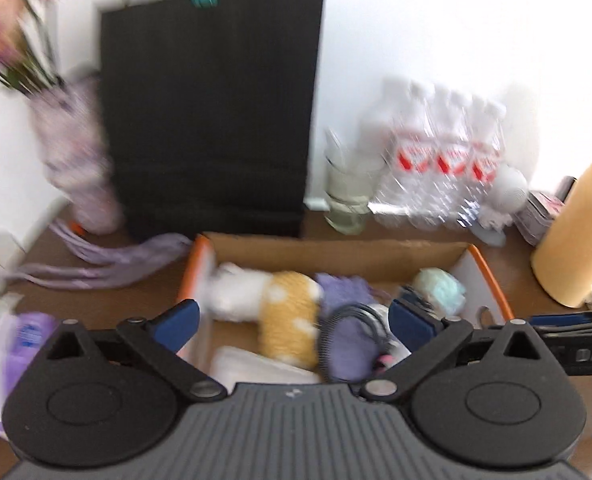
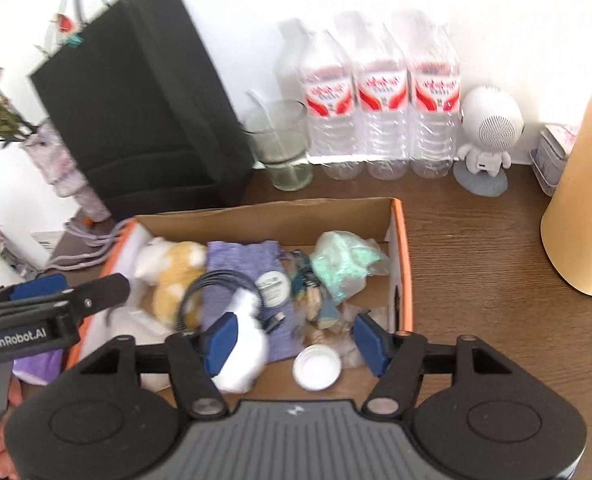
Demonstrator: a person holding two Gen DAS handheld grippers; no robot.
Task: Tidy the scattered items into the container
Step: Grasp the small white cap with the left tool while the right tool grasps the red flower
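An open cardboard box (image 1: 492, 276) with an orange rim (image 2: 400, 264) sits on the brown table. Inside lie a white and yellow plush toy (image 2: 171, 268), a purple cloth (image 2: 243, 260), a black cable (image 2: 215, 284), a mint-green packet (image 2: 344, 264), a round white lid (image 2: 318, 368) and a white soft item (image 2: 243, 356). My left gripper (image 1: 296, 320) hangs open over the box's near side, above the plush toy (image 1: 283, 308), with nothing between its pads. My right gripper (image 2: 296, 340) is open too, and the white soft item lies by its left pad. The left gripper (image 2: 79, 292) shows at the box's left edge.
A black paper bag (image 2: 143, 112), a glass (image 2: 283, 148), three water bottles (image 2: 380, 100) and a white robot figure (image 2: 488, 132) line the wall behind the box. A tall tan bottle (image 2: 588, 200) stands right. Lilac ribbons (image 1: 107, 264) and a purple packet (image 1: 27, 340) lie left.
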